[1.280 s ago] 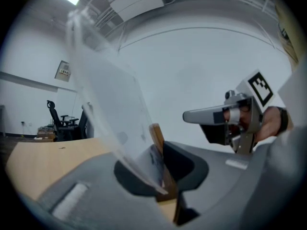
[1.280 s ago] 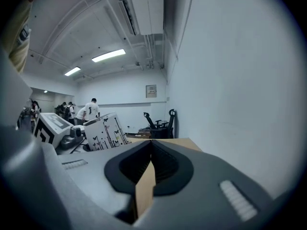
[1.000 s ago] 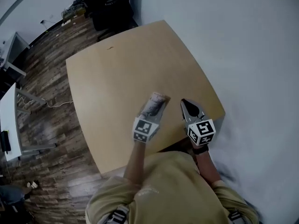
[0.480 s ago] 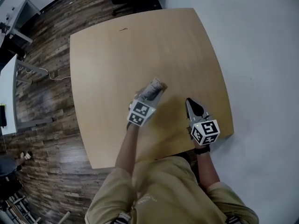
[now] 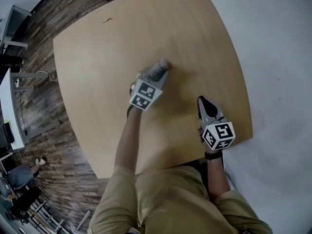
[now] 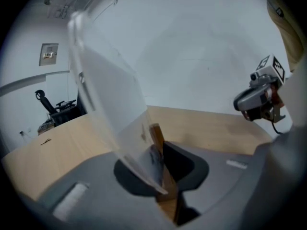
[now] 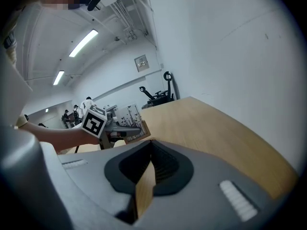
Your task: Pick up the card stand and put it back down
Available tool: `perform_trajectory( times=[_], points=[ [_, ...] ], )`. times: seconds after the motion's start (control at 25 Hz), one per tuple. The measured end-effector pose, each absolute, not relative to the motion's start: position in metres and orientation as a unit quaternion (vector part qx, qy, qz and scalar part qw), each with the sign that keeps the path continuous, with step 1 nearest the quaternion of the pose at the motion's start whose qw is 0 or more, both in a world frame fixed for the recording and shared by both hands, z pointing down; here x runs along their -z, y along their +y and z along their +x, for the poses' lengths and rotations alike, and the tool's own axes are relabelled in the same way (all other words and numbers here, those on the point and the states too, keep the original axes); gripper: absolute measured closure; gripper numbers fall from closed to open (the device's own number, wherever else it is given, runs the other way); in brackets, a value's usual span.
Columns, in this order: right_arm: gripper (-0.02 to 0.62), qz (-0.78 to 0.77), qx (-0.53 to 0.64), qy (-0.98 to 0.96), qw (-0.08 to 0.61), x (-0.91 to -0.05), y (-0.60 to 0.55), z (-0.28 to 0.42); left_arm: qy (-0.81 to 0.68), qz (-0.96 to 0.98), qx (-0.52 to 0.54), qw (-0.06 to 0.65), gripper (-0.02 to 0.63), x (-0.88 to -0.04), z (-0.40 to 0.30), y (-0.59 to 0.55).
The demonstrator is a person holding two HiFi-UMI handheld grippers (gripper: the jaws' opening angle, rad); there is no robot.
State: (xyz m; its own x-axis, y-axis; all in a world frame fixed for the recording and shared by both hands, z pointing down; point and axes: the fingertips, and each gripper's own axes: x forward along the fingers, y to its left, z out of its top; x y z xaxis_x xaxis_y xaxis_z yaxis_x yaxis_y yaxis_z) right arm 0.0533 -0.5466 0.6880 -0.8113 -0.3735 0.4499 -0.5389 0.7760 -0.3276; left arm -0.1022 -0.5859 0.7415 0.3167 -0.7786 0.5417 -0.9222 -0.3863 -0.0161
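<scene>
- Pale wood makes up the square, round-cornered worktop (image 5: 97,48), over whose near edge both of the person's forearms are stretched, one gripper in each hand.
- The left gripper (image 5: 152,79) is held out to about the middle of the worktop. Its marker cube (image 5: 145,94) is turned upward and the bare forearm (image 5: 127,135) is extended nearly straight behind it.
- The right gripper (image 5: 203,103) is kept further back, near the worktop's right-hand near corner. It is pointed away from the person and is well apart from the left gripper.
- Two grippers, one card stand and one worktop are counted.
- The card stand (image 5: 160,70), a clear plastic sheet set in a small brown wooden base, is held in the left gripper above the middle of the worktop. Whether it touches the surface cannot be told.
- The left gripper's fingers (image 6: 187,164) are clamped on the wooden base (image 6: 157,137), and the clear sheet is seen tilted up and to the left of them.
- A printed card with dark vertical markings is shown in the sheet in the right gripper view.
- The right gripper's fingers (image 7: 168,169) are brought together at the tips, with nothing held between them.
</scene>
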Motion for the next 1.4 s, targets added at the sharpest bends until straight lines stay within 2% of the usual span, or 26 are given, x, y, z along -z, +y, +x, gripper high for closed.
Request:
perform_trajectory(
  times=[0.36, 0.6, 0.64, 0.72, 0.76, 0.8, 1.0, 1.24, 1.4],
  points=[
    [0.591, 0.25, -0.247, -0.921, 0.168, -0.717, -0.548, 0.081, -0.364, 0.889, -0.258, 0.104, 0.557, -0.776, -0.048, -0.585],
    [0.591, 0.262, -0.253, -0.916, 0.169, -0.722, -0.554, 0.078, -0.314, 0.905, -0.267, 0.103, 0.548, -0.774, -0.059, -0.585],
    [0.591, 0.264, -0.254, -0.915, 0.168, -0.723, -0.554, 0.08, -0.319, 0.902, -0.268, 0.112, 0.521, -0.777, -0.061, -0.587],
    [0.591, 0.263, -0.255, -0.915, 0.168, -0.725, -0.552, 0.084, -0.33, 0.896, -0.265, 0.138, 0.302, -0.782, -0.061, -0.587],
    [0.591, 0.262, -0.255, -0.915, 0.169, -0.724, -0.551, 0.085, -0.337, 0.892, -0.264, 0.146, 0.245, -0.783, -0.062, -0.586],
    [0.591, 0.261, -0.254, -0.915, 0.171, -0.723, -0.549, 0.086, -0.346, 0.888, -0.264, 0.15, 0.223, -0.781, -0.063, -0.584],
    [0.591, 0.274, -0.24, -0.916, 0.17, -0.696, -0.54, 0.089, -0.41, 0.857, -0.266, 0.161, 0.166, -0.757, -0.084, -0.56],
    [0.591, 0.264, -0.207, -0.929, 0.153, -0.642, -0.497, 0.074, -0.461, 0.825, -0.28, 0.166, 0.164, -0.73, -0.092, -0.489],
    [0.591, 0.245, -0.172, -0.942, 0.151, -0.615, -0.461, 0.056, -0.493, 0.818, -0.236, 0.181, 0.163, -0.694, -0.09, -0.449]
  ],
)
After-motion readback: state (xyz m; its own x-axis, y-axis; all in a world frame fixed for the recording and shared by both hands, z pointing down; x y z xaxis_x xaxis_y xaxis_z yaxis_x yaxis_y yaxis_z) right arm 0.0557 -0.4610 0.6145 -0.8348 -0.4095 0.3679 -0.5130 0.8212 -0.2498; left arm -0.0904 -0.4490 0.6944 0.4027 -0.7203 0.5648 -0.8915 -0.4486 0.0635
